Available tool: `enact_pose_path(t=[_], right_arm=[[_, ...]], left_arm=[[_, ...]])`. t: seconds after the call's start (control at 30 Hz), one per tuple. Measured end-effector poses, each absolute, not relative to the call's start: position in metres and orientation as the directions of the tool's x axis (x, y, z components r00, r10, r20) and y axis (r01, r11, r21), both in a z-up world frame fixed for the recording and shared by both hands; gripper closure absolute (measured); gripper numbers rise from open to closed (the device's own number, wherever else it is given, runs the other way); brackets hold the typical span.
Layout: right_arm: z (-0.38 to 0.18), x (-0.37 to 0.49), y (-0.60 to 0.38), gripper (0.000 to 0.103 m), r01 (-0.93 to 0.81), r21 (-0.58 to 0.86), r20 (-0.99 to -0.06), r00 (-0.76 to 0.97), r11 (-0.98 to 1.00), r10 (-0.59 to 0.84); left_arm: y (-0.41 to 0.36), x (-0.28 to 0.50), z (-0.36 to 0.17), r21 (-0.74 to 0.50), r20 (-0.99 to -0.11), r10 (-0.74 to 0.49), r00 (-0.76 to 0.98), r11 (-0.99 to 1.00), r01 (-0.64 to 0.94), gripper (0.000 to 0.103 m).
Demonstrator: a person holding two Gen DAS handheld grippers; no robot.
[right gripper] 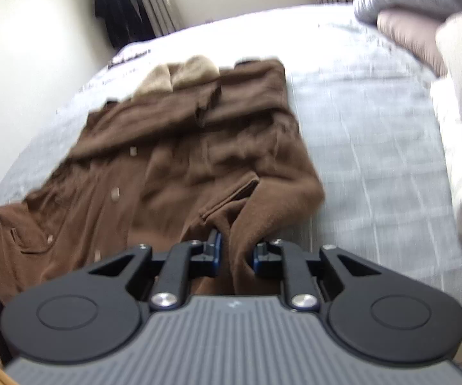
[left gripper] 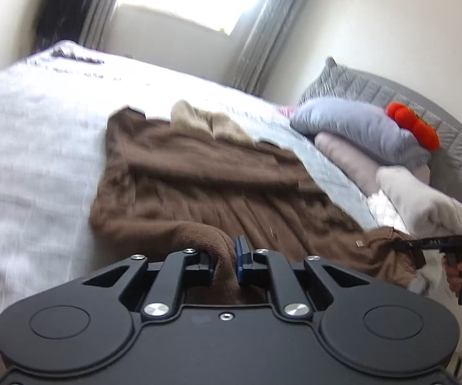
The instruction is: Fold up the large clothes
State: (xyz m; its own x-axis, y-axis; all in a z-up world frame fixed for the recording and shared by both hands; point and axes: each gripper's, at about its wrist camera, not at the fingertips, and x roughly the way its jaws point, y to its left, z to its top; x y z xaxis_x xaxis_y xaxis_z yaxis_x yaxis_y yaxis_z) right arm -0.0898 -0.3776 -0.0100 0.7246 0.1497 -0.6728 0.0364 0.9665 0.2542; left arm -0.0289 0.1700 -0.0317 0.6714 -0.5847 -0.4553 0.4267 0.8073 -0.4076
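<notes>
Left wrist: both tongs pinch the brown coat's near hem.

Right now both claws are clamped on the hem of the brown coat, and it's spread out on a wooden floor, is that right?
Not the floor. The brown coat lies on a bed with a pale cover, as the right wrist view shows. The left claw and right claw do each grip its near edge.

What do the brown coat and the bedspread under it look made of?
Brown coat: thick, soft wool or fleece, probably; matte, fuzzy nap, heavy rounded folds, pale lining at the collar. Bedspread: thin woven or quilted cotton-like cloth, pale grey, faint grid lines; blur leaves it uncertain.
</notes>
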Motion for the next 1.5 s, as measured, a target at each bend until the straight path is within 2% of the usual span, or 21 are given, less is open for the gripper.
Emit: enact_pose_path(t=[0.2,0.37,0.5,0.63,0.7,0.73,0.77,0.8,0.83,0.9,0.97,1.23,1.33,1.5], right_arm=[[0.014,-0.033,-0.387,0.087,0.050,0.259,-0.615,0.779,0.965,0.124],[0.023,0.036,-0.401,0.087,0.101,0.321,-0.585,0.803,0.942,0.113],[0.012,0.094,-0.412,0.086,0.142,0.341,-0.606,0.789,0.929,0.102],[-0.016,0.138,-0.428,0.077,0.229,0.420,-0.657,0.745,0.878,0.120],[-0.027,0.144,-0.435,0.067,0.248,0.478,-0.652,0.743,0.843,0.150],[-0.028,0.143,-0.437,0.053,0.248,0.485,-0.641,0.753,0.839,0.148],[-0.029,0.140,-0.439,0.043,0.243,0.479,-0.628,0.767,0.844,0.135],[-0.026,0.136,-0.440,0.026,0.235,0.472,-0.610,0.783,0.850,0.122],[-0.023,0.133,-0.442,0.019,0.224,0.466,-0.593,0.797,0.856,0.113],[-0.017,0.129,-0.445,0.019,0.217,0.459,-0.582,0.806,0.862,0.107],[-0.015,0.125,-0.446,0.019,0.211,0.449,-0.582,0.806,0.868,0.106],[-0.013,0.117,-0.421,0.015,0.154,0.325,-0.612,0.787,0.933,0.083],[-0.007,0.111,-0.416,0.010,0.112,0.275,-0.599,0.797,0.955,0.079],[0.000,0.105,-0.425,0.008,0.120,0.231,-0.586,0.809,0.966,0.039]], left_arm=[[0.160,0.027,-0.010,-0.378,-0.399,-0.529,0.749,0.839,0.391,0.091],[0.153,0.094,-0.003,-0.345,-0.378,-0.432,0.819,0.887,0.308,0.091],[0.141,0.155,-0.014,-0.331,-0.422,-0.359,0.832,0.916,0.227,0.090],[0.123,0.201,-0.041,-0.289,-0.534,-0.318,0.783,0.939,0.184,0.086],[0.119,0.207,-0.050,-0.300,-0.582,-0.325,0.745,0.938,0.174,0.075],[0.117,0.205,-0.052,-0.309,-0.585,-0.332,0.739,0.935,0.175,0.070],[0.116,0.202,-0.051,-0.311,-0.577,-0.333,0.746,0.934,0.177,0.055],[0.116,0.198,-0.049,-0.311,-0.562,-0.334,0.757,0.933,0.181,0.043],[0.117,0.192,-0.047,-0.310,-0.548,-0.338,0.765,0.932,0.189,0.038],[0.119,0.183,-0.039,-0.292,-0.535,-0.329,0.778,0.936,0.195,0.016],[0.120,0.180,-0.034,-0.251,-0.532,-0.289,0.796,0.952,0.177,0.007],[0.138,0.172,-0.041,-0.157,-0.574,-0.244,0.781,0.970,0.188,0.004],[0.148,0.170,-0.046,-0.147,-0.582,-0.244,0.776,0.970,0.195,0.004],[0.156,0.175,-0.050,-0.154,-0.589,-0.267,0.763,0.964,0.219,0.003]])
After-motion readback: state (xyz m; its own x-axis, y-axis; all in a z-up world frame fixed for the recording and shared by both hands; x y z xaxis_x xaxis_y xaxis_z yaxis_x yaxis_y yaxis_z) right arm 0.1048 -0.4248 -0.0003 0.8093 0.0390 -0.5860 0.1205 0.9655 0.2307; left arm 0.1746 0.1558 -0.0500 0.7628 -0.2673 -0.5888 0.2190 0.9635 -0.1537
